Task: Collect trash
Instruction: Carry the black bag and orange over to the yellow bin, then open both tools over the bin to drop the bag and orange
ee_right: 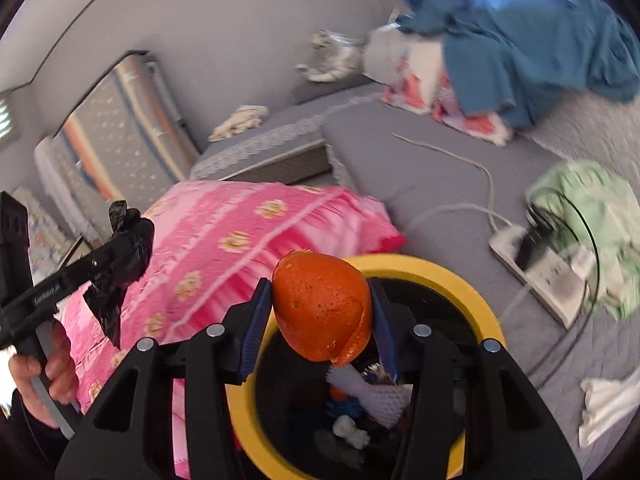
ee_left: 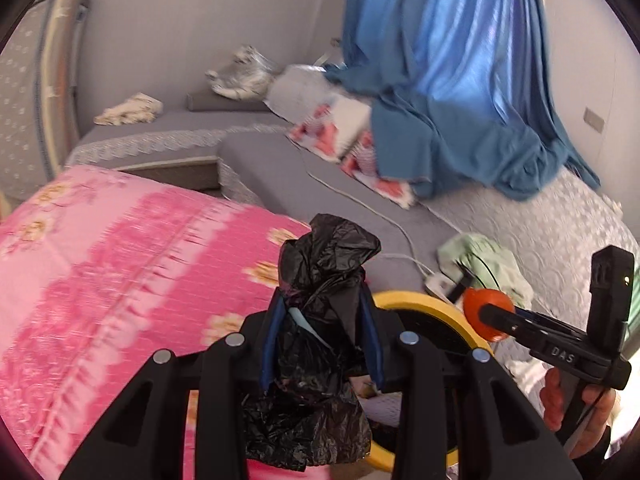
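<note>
Now a curved piece of orange fruit peel (ee_right: 322, 306) is pinched in the right gripper (ee_right: 320, 320) jaws directly above the yellow-rimmed round bin (ee_right: 476, 280), while a crumpled black plastic bag (ee_left: 320, 320) is clamped by the left gripper (ee_left: 322, 336) beside the rim. If released off-centre, the bag could be dropped onto the pink floral quilt (ee_left: 120, 260). Both grippers are angled downward.

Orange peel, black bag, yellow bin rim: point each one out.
Orange peel (ee_right: 322, 306), right wrist view, its dimpled skin.
Black bag (ee_left: 320, 312), left wrist view, crumpled middle.
Yellow bin rim (ee_right: 444, 280), right wrist view, far edge.
</note>
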Motion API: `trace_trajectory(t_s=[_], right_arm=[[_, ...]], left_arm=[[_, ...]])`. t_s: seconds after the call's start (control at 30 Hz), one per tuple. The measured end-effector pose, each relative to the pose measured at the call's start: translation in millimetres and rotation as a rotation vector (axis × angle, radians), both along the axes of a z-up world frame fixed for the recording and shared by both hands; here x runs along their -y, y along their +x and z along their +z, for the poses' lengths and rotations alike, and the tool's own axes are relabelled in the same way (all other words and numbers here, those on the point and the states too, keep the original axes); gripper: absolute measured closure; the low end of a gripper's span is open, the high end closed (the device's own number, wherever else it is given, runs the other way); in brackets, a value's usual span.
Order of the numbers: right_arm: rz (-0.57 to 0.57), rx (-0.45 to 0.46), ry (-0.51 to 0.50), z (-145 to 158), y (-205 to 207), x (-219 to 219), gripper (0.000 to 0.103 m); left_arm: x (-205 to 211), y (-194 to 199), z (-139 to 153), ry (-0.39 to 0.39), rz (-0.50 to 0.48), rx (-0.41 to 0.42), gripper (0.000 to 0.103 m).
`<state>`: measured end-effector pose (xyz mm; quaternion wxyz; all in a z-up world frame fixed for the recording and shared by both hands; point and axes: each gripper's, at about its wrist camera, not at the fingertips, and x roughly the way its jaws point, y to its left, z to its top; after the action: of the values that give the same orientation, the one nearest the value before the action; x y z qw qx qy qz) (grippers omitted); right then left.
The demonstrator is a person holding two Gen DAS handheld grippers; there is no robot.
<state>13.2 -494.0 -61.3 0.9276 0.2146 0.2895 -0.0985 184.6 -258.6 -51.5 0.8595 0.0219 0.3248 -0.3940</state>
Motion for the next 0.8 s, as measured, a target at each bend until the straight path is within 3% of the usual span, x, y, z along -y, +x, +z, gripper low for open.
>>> trace_trajectory(t_s=[0.23, 0.3, 0.37, 0.4, 0.57, 0.63, 0.8], right_arm=[[-0.076, -0.037, 0.046, -28, -6, 26, 0.053], [-0.120, -0.050, 0.025, -34, -7, 32, 0.048], [-0.168, -0.052, 0.022, -38, -12, 42, 0.042], [-0.187, -0.052, 0.029, -39, -14, 46, 0.040], [-0.265, -0.036, 0.030, -35, -29, 66, 0.032], [-0.282, -0.020, 0.021, -29, -31, 67, 0.021], [-0.290, -0.027, -0.036, -16, -24, 59, 0.009]], left_arm=[[50, -2, -35, 0.031, -0.068, -0.084, 0.068], [59, -1, -41, 0.026, -0.072, -0.113, 0.056], [58, -1, -42, 0.011, -0.063, -0.118, 0.032], [57, -1, -42, 0.007, -0.055, -0.112, 0.027], [41, 3, -32, -0.040, -0.015, -0.108, 0.011], [29, 3, -24, -0.065, 0.004, -0.094, 0.008], [2, -9, 0, -0.046, 0.070, 0.021, 0.008]])
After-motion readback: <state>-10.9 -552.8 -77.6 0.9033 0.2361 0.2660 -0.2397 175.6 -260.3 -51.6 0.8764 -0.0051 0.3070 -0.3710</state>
